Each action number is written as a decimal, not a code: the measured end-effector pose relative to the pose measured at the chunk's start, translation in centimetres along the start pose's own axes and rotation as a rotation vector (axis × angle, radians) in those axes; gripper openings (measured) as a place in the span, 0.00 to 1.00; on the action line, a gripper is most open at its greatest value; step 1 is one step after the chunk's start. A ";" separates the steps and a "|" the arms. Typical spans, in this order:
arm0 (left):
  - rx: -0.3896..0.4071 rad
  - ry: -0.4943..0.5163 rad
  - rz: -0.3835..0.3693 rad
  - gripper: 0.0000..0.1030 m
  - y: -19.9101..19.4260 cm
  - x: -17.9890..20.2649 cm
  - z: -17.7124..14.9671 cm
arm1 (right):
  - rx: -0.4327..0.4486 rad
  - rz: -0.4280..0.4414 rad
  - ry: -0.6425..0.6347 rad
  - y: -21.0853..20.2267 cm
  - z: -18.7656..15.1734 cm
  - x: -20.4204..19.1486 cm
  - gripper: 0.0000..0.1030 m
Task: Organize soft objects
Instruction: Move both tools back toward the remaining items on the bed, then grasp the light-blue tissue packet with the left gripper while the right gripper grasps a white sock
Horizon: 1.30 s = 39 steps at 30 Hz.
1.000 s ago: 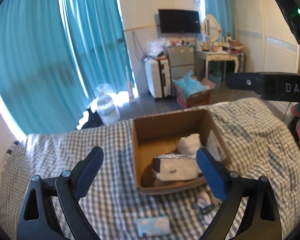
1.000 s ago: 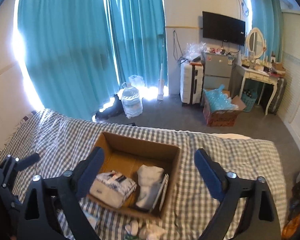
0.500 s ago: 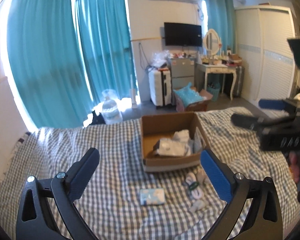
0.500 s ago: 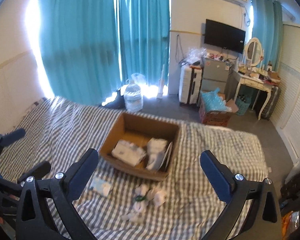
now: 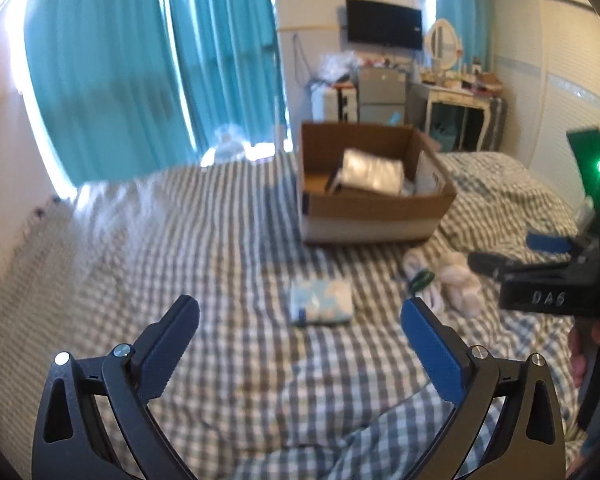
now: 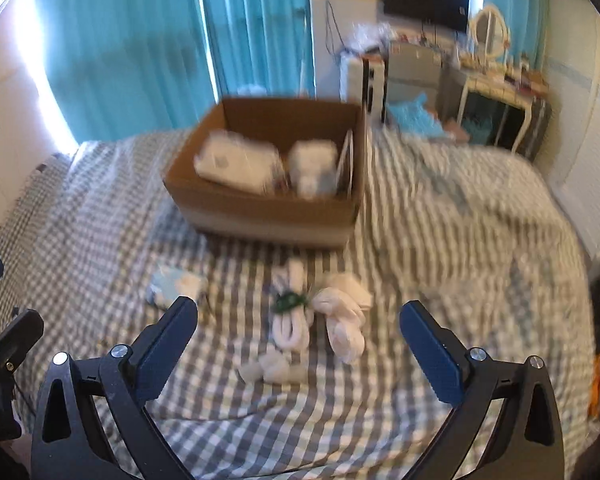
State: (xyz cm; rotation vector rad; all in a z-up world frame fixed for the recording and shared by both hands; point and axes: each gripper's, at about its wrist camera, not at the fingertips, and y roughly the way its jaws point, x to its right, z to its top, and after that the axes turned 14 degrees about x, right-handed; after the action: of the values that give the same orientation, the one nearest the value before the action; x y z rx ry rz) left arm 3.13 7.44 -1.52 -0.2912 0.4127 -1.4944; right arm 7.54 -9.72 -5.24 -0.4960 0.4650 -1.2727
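Observation:
A cardboard box (image 5: 380,216) (image 6: 260,216) stands on the checked bed and holds a white wrapped pack (image 6: 236,164) and a white soft bundle (image 6: 312,168). In front of it lie a light blue tissue pack (image 5: 322,302) (image 6: 176,286), a white rolled piece with a green tie (image 6: 290,316) and white socks (image 6: 346,320) (image 5: 460,284). My left gripper (image 5: 300,328) is open and empty, low over the bed, just short of the tissue pack. My right gripper (image 6: 298,328) is open and empty, just short of the white rolls, and shows at the right of the left wrist view (image 5: 516,260).
The checked bedspread (image 5: 180,240) covers the whole bed. Teal curtains (image 5: 120,60) hang behind it. A suitcase (image 6: 360,84), a grey cabinet, a white dressing table (image 5: 456,96) and a wardrobe stand along the far and right walls.
Both grippers have dropped lower and come nearer the bed. The box and the loose items now look larger and closer. Both grippers stay open.

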 end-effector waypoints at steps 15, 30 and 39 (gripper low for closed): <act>-0.132 -0.064 0.006 1.00 7.5 0.8 -7.6 | -0.228 0.075 0.018 8.6 -8.3 -0.4 0.69; -0.176 -0.101 0.002 1.00 8.2 0.5 -9.5 | -0.244 0.123 0.018 9.2 -9.1 -0.6 0.41; -0.182 -0.103 -0.002 1.00 7.8 0.5 -9.4 | -0.144 0.137 0.032 6.3 -6.3 0.1 0.40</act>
State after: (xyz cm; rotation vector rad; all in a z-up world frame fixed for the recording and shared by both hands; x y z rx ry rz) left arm 6.09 7.99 -13.38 -0.5107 0.4662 -1.4390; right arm 8.79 -9.05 -14.04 -0.5557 0.6108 -1.1216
